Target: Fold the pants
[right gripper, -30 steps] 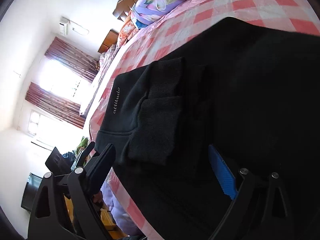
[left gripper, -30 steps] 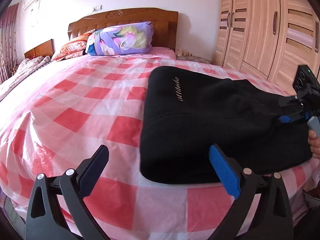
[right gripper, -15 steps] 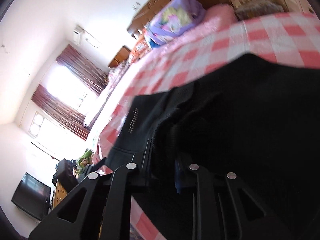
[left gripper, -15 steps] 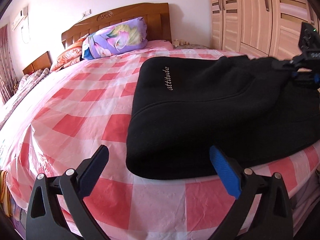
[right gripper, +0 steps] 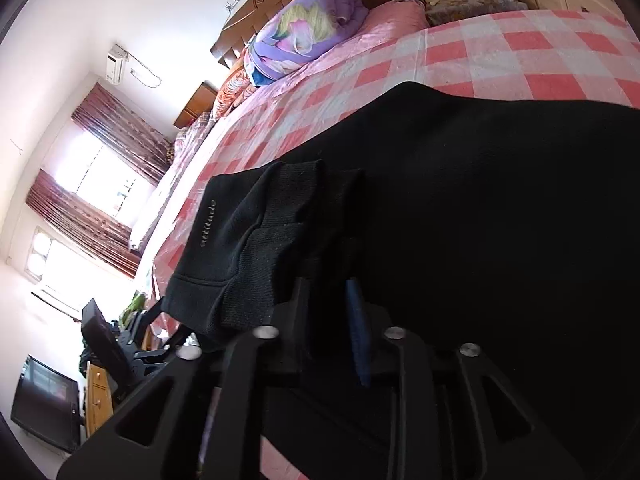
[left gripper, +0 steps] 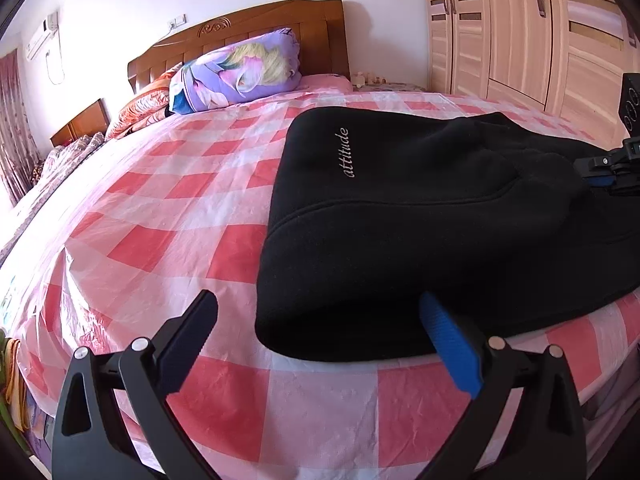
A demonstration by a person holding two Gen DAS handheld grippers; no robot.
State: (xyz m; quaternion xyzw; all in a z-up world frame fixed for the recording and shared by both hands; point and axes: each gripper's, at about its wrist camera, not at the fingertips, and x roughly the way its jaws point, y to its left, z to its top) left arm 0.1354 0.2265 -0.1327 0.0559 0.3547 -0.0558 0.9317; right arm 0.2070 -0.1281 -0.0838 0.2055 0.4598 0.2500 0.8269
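Observation:
The black pants (left gripper: 420, 220), marked "attitude", lie folded on the red-and-white checked bed (left gripper: 192, 216). My left gripper (left gripper: 320, 332) hangs open at the bed's near edge. Its blue finger (left gripper: 448, 344) is over the pants' near fold, and the black finger is over bare sheet. My right gripper (right gripper: 326, 292) sits at the ribbed cuff end (right gripper: 276, 240) of the pants. Its jaws stand close together with black fabric between them, and they are opening. In the left wrist view the right gripper (left gripper: 600, 176) shows at the right edge, on the cloth.
A purple floral quilt (left gripper: 236, 72) and pillows lie by the wooden headboard (left gripper: 240, 32). Wardrobe doors (left gripper: 520, 28) stand to the right of the bed. A curtained window (right gripper: 92, 184), a television (right gripper: 44, 408) and a drawer unit are beyond the bed's left side.
My right gripper went from wide open to closed on the cuff fabric and shifted slightly with it. The left gripper stayed open, rolling a little in place.

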